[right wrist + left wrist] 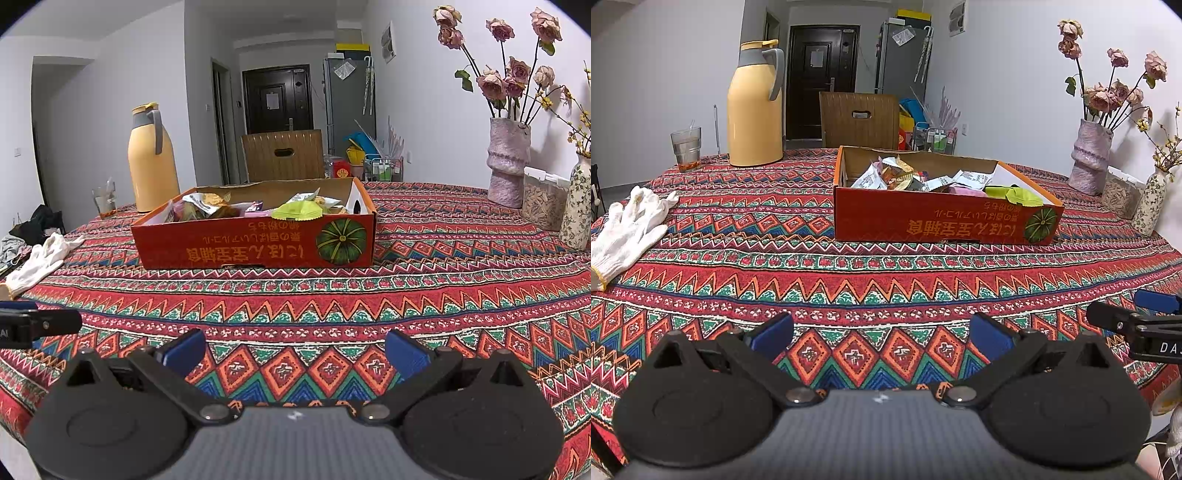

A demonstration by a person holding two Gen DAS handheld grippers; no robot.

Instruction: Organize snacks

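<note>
A red cardboard box (942, 221) (255, 243) with a pumpkin picture stands on the patterned tablecloth, ahead of both grippers. Several wrapped snacks lie inside it, among them a lime-green packet (1012, 194) (297, 211) and white packets (871, 179). My left gripper (882, 332) is open near the table's front edge, with nothing between its blue pads. My right gripper (295, 349) is also open and empty, beside the left one; its tip (1134, 317) shows at the right edge of the left wrist view.
A yellow thermos jug (755, 107) (151, 162) and a glass (686, 147) stand at the back left. White gloves (628, 229) (40, 258) lie at the left. Vases with flowers (1089, 158) (508, 162) and a clear container (543, 201) stand at the right. A wooden chair (858, 118) is behind the table.
</note>
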